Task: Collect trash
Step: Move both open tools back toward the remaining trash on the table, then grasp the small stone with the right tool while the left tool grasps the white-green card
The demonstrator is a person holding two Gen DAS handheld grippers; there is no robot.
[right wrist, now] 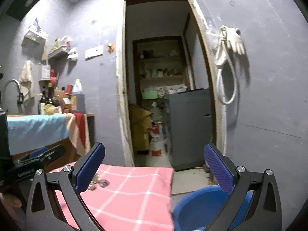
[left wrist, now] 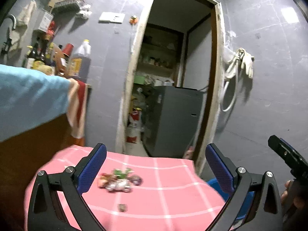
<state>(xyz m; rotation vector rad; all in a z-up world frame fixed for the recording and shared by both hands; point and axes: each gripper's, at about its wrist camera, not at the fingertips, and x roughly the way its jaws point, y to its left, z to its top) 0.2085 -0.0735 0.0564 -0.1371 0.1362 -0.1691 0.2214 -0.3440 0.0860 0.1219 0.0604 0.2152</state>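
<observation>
Left gripper: you hold it above the near part of the pink checked cloth, its blue pads spread wide with nothing between them.
Right gripper: your jaws stand wide apart and hold nothing; they straddle the right edge of the cloth, the left pad over the pink, the right pad over the blue bin.
Trash: a blurred heap of wrappers lies on the cloth between your left fingers, nearer the left pad; one small dark scrap lies apart from it, closer to you. In the right view only a bit of the heap shows just beside the left pad.
Edges: the cloth's far edge runs in front of the doorway; its right edge drops off just beside the bin, which shows in the left view as a blue sliver behind the right finger.
Open room: bare floor lies between the cloth's right edge, the bin and the doorway.
Left side: a counter draped with a light blue towel and a red-and-cream cloth stands close to the table's left, with bottles and a big jug on top.
Room: grey tiled walls; beyond the doorway a grey cabinet, shelves and bags; a white hose and a glove hang on the wall right of the door frame.
Other tool: your right gripper's body shows at the left view's right edge.
</observation>
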